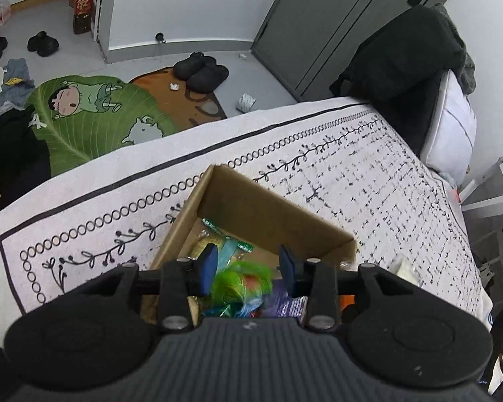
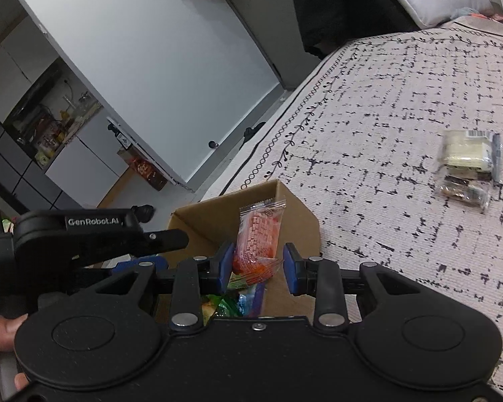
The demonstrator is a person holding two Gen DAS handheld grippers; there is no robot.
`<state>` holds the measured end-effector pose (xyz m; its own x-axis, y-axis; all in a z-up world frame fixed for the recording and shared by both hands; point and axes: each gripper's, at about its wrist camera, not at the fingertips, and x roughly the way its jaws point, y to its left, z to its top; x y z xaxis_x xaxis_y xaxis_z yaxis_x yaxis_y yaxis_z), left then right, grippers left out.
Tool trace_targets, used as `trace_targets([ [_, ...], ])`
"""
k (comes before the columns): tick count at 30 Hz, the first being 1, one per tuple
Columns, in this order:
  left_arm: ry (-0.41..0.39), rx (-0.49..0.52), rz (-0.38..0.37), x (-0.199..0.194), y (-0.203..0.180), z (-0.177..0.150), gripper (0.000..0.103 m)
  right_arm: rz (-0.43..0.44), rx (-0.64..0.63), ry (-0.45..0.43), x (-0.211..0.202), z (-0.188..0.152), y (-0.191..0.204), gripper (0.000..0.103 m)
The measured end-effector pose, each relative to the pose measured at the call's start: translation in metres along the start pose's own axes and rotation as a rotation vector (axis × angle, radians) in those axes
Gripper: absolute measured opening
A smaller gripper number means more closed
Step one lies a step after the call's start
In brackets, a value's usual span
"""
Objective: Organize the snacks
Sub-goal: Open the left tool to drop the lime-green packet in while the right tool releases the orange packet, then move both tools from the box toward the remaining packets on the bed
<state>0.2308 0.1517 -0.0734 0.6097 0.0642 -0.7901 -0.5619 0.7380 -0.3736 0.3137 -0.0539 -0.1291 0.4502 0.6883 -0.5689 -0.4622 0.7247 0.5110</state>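
Now both tongs, left (image 1: 247, 269) and right (image 2: 258, 263), wide open, holding nothing, over the cardboard box (image 1: 268, 206) of snacks near the bed's (image 1: 369, 167) edge.

The cardboard box (image 1: 268, 214) is open at the top, so the way in is from above, but its upright walls close off the sides and wrapped snacks (image 1: 241, 278) crowd its floor. Over the opening the left gripper (image 1: 248, 264) and right gripper (image 2: 258, 264) hang close together, an orange packet (image 2: 258, 238) between the right one's parted fingers. The patterned cover (image 2: 385, 134) lies bare around the two clear-wrapped snacks (image 2: 466, 164), well apart from the box.
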Motion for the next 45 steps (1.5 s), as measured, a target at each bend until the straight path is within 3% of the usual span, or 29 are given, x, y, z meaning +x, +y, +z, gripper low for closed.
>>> trace_targets([
  [9, 0.013, -0.010, 0.016, -0.004, 0.009, -0.001, 0.044, 0.017, -0.033, -0.032, 0.006, 0.000, 0.011, 0.033],
  [14, 0.010, -0.005, 0.025, -0.012, 0.010, -0.003, 0.045, -0.024, 0.002, -0.040, 0.004, 0.002, 0.003, 0.055],
  [25, 0.001, 0.039, 0.022, -0.028, -0.008, -0.013, 0.050, -0.026, 0.004, -0.065, -0.031, 0.011, -0.008, 0.058],
  [31, -0.004, 0.066, 0.028, -0.036, -0.023, -0.022, 0.057, -0.064, 0.012, -0.083, -0.053, 0.017, -0.023, 0.065],
  [36, -0.036, 0.102, 0.040, -0.043, -0.041, -0.031, 0.072, -0.097, 0.025, -0.110, -0.073, 0.022, -0.041, 0.073],
  [45, -0.045, 0.160, 0.028, -0.048, -0.073, -0.046, 0.078, -0.147, 0.040, -0.164, -0.112, 0.033, -0.077, 0.079],
])
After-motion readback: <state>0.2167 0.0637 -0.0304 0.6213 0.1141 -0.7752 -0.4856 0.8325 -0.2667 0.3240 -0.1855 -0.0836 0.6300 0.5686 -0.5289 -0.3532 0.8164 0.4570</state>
